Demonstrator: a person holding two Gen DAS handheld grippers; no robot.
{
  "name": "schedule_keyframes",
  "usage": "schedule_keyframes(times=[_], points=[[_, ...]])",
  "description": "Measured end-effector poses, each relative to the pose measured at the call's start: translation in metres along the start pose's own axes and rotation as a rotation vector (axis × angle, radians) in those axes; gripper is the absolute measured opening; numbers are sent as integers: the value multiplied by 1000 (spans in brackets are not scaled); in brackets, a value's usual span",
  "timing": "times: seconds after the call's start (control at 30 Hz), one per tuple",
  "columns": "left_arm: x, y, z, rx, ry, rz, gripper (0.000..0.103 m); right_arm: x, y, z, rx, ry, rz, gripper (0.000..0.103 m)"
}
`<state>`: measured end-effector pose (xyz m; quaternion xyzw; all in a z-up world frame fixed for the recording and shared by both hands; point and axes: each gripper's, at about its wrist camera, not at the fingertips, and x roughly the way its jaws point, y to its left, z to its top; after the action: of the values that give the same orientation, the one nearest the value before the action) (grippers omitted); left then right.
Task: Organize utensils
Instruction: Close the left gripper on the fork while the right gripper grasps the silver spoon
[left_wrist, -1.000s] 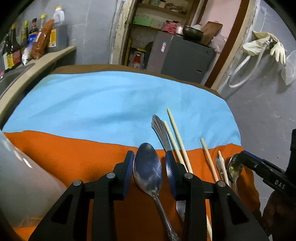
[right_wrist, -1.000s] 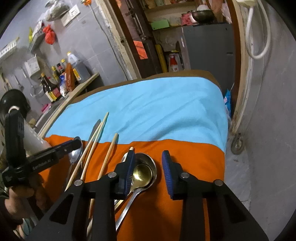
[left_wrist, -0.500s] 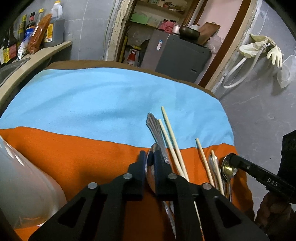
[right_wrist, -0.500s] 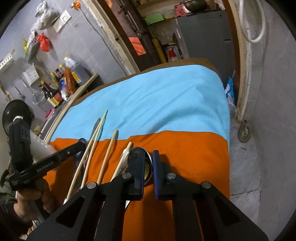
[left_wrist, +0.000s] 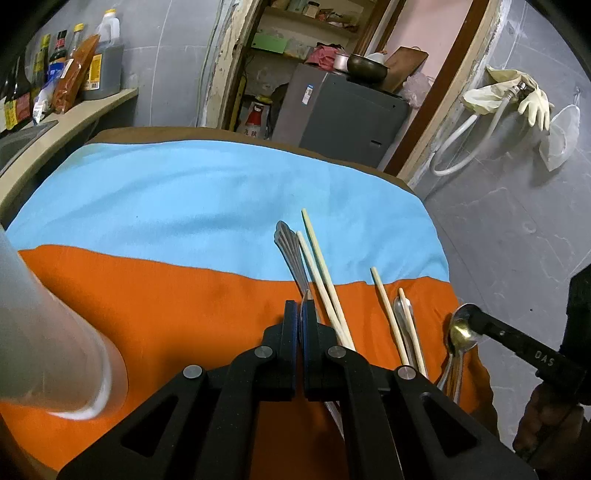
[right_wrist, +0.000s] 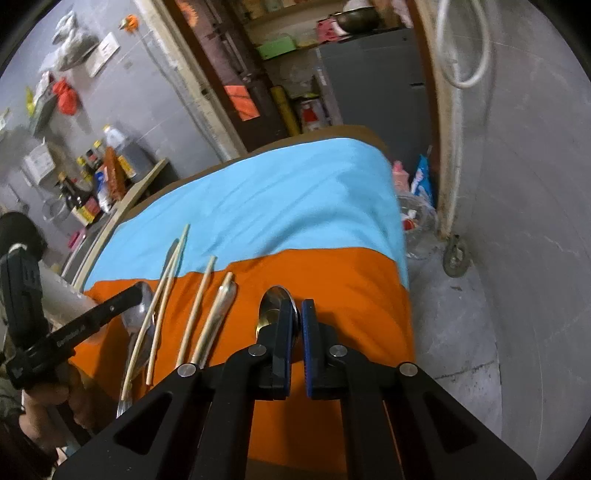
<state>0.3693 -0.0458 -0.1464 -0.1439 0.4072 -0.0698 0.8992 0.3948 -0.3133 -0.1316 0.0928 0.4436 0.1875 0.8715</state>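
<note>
1. Utensils are all bunched along the right-hand part of the orange cloth, near the cloth's near edge, with some tips poking onto the light blue cloth behind it.
2. Left gripper has its jaws pressed together on the bowl of a plain silver steel spoon, held edge-on. Right next to it lie a fluted-handle silver utensil and a pair of pale wooden chopsticks.
3. Right gripper looks nearly closed around the rim of a gold-tinted steel spoon bowl, near the cloth's right edge. Can't tell how firmly it's pinching.
4. Handling guess: steel spoons are stiff, light-ish and slick, so a pinch on the curved bowl could twist or slide. The neck or handle seems a safer hold.
5. Chopsticks look very light and roll-prone; I'd grab them mid-length.
6. A frosted translucent plastic cup lies on its side near the left edge, probably where they all go.
</note>
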Motion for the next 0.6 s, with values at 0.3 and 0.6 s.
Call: schedule_keyframes(times=[0.3, 0.6], points=[[-17, -8, 0, 20, -76, 6, 0, -25, 18, 5, -80, -118, -30, 3], [-43, -23, 8, 86, -227, 29, 0, -32, 50, 15, -215, -221, -66, 3]])
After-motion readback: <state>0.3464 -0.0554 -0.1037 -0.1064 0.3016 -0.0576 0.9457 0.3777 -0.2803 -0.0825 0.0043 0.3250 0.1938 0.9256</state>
